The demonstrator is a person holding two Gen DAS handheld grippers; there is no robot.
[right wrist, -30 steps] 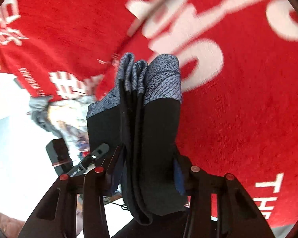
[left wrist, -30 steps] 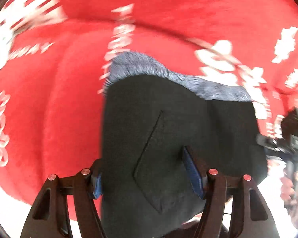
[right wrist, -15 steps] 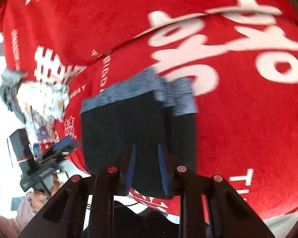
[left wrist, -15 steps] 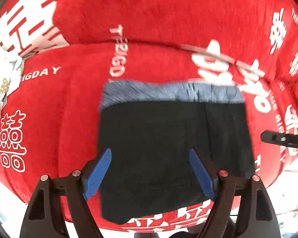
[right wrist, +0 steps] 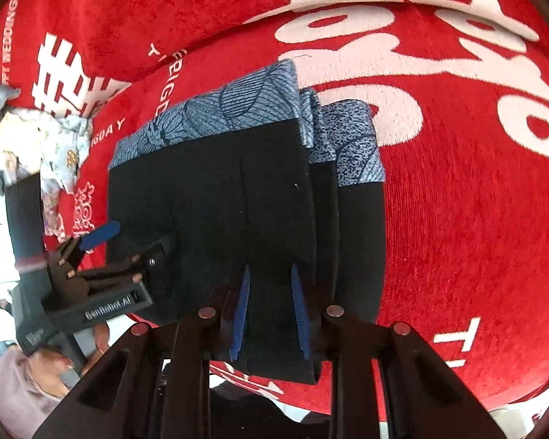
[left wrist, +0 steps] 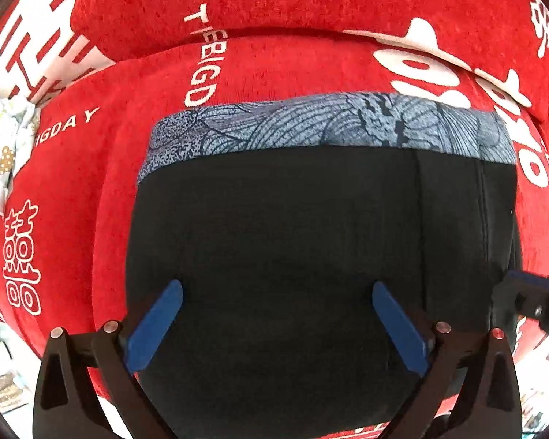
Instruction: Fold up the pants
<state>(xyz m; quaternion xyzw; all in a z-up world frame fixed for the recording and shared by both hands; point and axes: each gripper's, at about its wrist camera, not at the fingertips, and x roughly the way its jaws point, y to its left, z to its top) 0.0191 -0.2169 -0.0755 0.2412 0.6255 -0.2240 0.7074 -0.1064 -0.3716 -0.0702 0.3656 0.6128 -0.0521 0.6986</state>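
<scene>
The black pants (left wrist: 292, 237) with a blue-grey patterned waistband (left wrist: 329, 124) lie folded into a flat stack on the red cover. In the right wrist view the pants (right wrist: 219, 212) show several stacked layers at their right edge. My left gripper (left wrist: 276, 292) is open wide and empty, hovering over the near half of the pants. My right gripper (right wrist: 269, 281) is open by a narrow gap, empty, above the stack's near edge. The left gripper also shows in the right wrist view (right wrist: 128, 234).
The red plush cover (left wrist: 292, 58) with white lettering spreads under the pants, with a raised cushion (right wrist: 183, 7) behind. A pile of light patterned clothes (right wrist: 44, 139) lies at the left. The right gripper's tip (left wrist: 530, 292) shows in the left wrist view.
Both grippers let go of the pants, which now lie flat on the cover. The left jaws opened wide; both grippers drew back slightly.
</scene>
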